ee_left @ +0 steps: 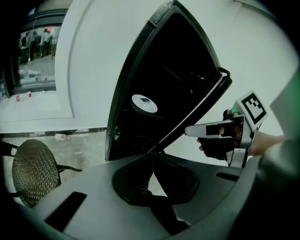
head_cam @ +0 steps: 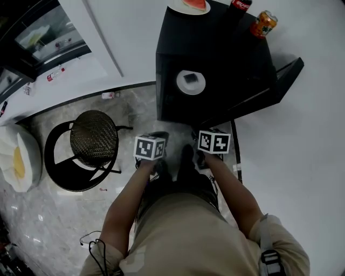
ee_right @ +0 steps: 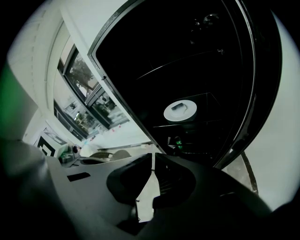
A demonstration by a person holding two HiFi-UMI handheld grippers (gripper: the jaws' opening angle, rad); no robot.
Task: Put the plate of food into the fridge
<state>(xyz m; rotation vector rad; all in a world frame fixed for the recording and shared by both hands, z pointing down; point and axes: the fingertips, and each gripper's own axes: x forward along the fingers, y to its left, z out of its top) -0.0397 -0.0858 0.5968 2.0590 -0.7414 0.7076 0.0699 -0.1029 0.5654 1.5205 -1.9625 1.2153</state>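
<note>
Both grippers hold nothing: left gripper [ee_left: 152, 161] jaws pressed together at the tips, right gripper [ee_right: 152, 161] jaws closed to a thin slit. Plate of food [head_cam: 191, 82] sits on a shelf inside the open black fridge [head_cam: 226, 56].

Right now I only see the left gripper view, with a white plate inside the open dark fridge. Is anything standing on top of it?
Observer: Yes. The head view shows a second plate with a red slice of food, a bottle and an orange can on top of the fridge.
Operator: Is the other gripper carrying something?
Observer: No. In its own view the right gripper has its jaws together, with nothing between them.
</note>
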